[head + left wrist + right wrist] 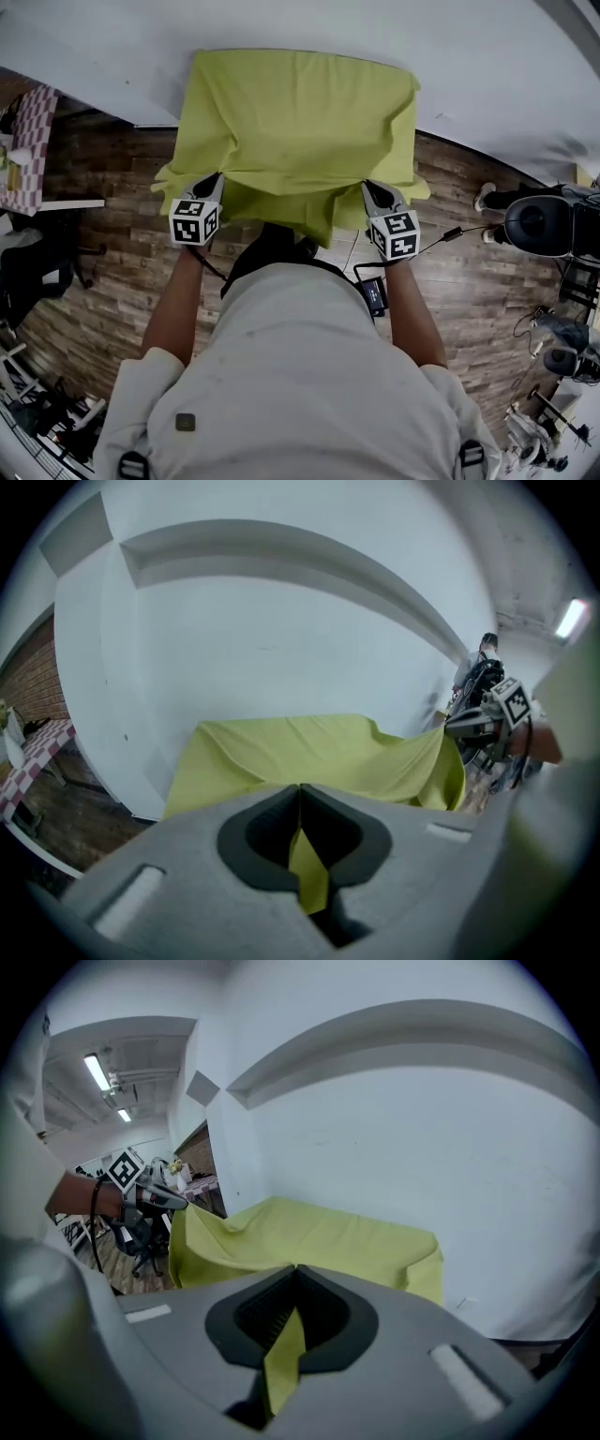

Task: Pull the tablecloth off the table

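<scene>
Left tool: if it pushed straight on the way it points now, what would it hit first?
The left tool is shut on a fold of the yellow-green tablecloth, and that same cloth, draped ahead, would likely be met first. The white wall stands behind it; depth is unclear.

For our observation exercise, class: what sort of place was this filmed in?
Probably an indoor workshop or lab: wood-plank floor, plain white wall, ceiling strip lights, and black cabled equipment standing at the side.
</scene>
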`<state>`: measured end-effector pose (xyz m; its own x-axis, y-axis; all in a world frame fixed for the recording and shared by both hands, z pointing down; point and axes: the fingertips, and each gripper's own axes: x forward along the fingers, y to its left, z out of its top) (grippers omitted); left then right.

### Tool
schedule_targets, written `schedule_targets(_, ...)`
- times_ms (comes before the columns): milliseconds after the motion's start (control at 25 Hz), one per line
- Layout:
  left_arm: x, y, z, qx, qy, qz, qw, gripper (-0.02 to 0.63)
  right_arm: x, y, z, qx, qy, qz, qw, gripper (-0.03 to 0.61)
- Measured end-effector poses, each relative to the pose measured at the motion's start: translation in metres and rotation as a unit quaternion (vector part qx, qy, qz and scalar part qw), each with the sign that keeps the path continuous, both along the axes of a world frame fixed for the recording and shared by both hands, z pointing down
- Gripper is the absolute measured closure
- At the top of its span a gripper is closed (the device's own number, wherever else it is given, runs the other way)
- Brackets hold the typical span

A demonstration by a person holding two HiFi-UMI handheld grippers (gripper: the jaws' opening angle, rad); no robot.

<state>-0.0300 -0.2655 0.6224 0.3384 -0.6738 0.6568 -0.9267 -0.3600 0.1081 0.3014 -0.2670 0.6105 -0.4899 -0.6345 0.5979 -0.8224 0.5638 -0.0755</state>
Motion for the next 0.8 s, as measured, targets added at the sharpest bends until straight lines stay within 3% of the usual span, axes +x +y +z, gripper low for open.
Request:
schedule_targets(440, -0.006, 0.006, -0.089, 0.085, 0.015, 0.001, 0.9963, 0.611, -0.017, 0.005, -0.094, 0.087, -0.040, -0.001, 0.995, 0.566)
schedule_targets(800, -0.042, 0.013, -0.144, 0.141, 0.040, 0.034, 0.9886, 0.609, -0.046, 0.025, -0.152, 0.143, -0.038, 0.033, 0.988, 0.566)
